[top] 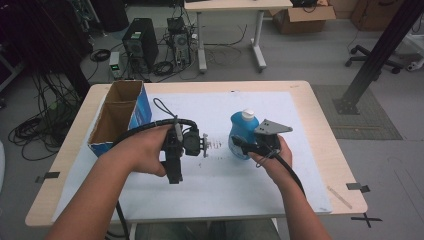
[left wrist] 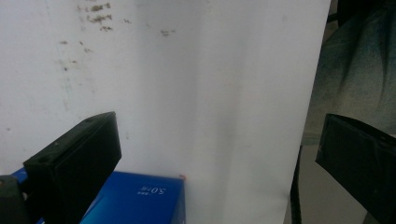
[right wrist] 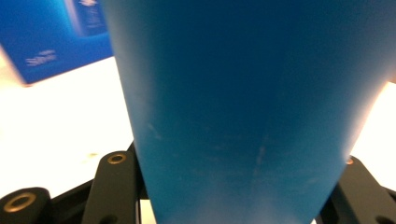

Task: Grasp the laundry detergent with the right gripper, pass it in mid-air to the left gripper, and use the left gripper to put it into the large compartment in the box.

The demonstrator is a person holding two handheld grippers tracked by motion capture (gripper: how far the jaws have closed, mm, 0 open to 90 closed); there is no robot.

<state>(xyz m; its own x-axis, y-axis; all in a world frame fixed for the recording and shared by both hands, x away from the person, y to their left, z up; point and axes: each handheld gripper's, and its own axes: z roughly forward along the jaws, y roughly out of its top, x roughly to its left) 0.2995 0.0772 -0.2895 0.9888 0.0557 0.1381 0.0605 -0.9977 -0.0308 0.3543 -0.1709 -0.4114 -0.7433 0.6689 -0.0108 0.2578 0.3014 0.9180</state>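
Observation:
A blue bottle (top: 243, 126) with a white cap stands on the white sheet (top: 210, 185) right of centre. My right gripper (top: 242, 146) is shut on its lower body, held from the near side by the right hand. In the right gripper view the bottle (right wrist: 233, 93) sits between the two black jaws of the right gripper (right wrist: 238, 191), whose pads press on its sides. My left gripper (top: 194, 143) hovers over the middle of the sheet in the left hand. Its jaws stand wide apart with nothing between them, as the left gripper (left wrist: 217, 140) shows over bare white paper.
An open blue cardboard box (top: 142, 107) stands at the table's left, with nothing seen inside it; it also appears as the box (left wrist: 140, 200) and the box (right wrist: 46, 42). Dark smudges (top: 215, 145) mark the sheet between the grippers. Cables, a computer and another table lie beyond.

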